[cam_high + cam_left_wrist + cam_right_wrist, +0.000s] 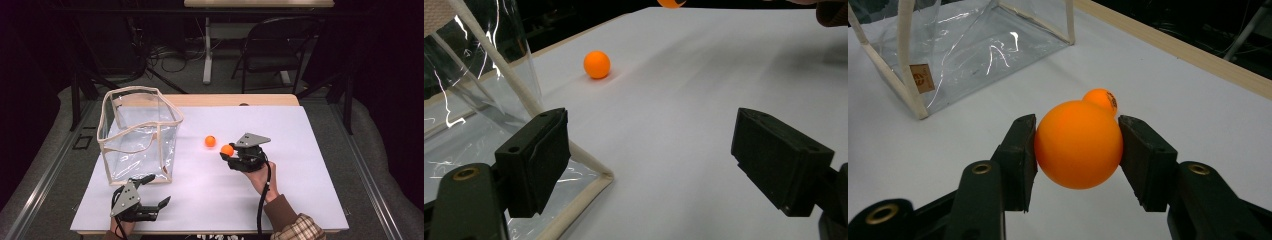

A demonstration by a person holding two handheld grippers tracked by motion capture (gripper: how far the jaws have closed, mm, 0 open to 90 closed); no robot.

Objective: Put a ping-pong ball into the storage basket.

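There are two orange balls and one clear bag on the white worktop [300, 200]. The first orange ball [1078, 144] is gripped between the two black jaws of the right hand-held gripper [1078, 150], which are closed firmly on its sides; in the high view this held ball [227, 149] is near the middle of the worktop, at the left end of the right hand-held gripper [231, 154]. The second orange ball [210, 141] lies free on the worktop just beside the held one, a little toward the bag, and in the right gripper view it [1102, 99] shows directly behind the held ball. The clear bag [137, 135] with a beige trim stands upright and open at the left side of the worktop. The left hand-held gripper [152, 190] rests near the front left corner, just before the bag, its jaws wide apart and holding nothing. Between the held ball and the bag, only the free ball lies on the worktop. Behind the worktop stands one dark folding chair [272, 50].
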